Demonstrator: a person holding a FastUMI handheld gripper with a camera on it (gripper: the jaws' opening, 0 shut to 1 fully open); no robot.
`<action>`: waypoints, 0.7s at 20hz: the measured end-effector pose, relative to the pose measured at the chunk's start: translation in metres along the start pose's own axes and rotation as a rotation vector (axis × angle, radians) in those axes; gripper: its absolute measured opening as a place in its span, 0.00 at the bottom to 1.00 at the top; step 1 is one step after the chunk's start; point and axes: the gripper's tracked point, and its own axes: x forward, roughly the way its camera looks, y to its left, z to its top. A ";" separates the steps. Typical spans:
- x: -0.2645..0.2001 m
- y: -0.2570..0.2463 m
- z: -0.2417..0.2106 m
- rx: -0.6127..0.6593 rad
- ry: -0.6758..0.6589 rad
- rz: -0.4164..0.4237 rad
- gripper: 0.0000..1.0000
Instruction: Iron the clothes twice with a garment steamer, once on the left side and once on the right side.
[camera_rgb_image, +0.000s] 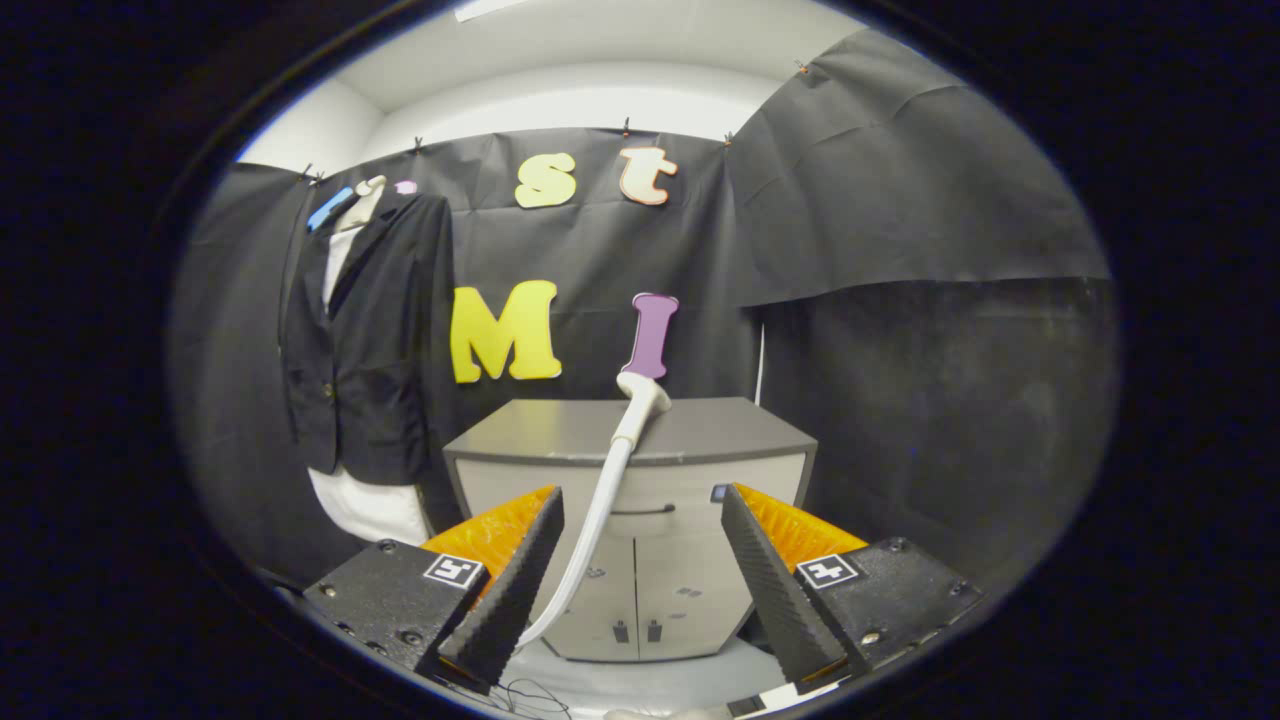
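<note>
A dark jacket (372, 340) over a white shirt hangs on a hanger against the booth wall, well beyond my fingers and to their left. The white steamer head (641, 396) with its curved hose (590, 530) leans up against the front of a grey cabinet, just ahead of the fingers and closer to the left one. My gripper (640, 570) is open, its fingers spread wide, with nothing pressed between them. The hose passes beside the left finger (515, 580); whether it touches is unclear.
The grey cabinet (700, 430) with two doors stands straight ahead on a pale floor. Thin dark wires lie on the floor below the left finger. A black cloth wall closes the right side.
</note>
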 end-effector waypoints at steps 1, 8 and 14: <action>0.018 -0.002 0.008 -0.001 0.000 -0.001 0.99; 0.142 -0.006 0.024 0.019 0.132 0.028 0.99; 0.224 0.010 0.005 0.045 0.293 0.078 0.96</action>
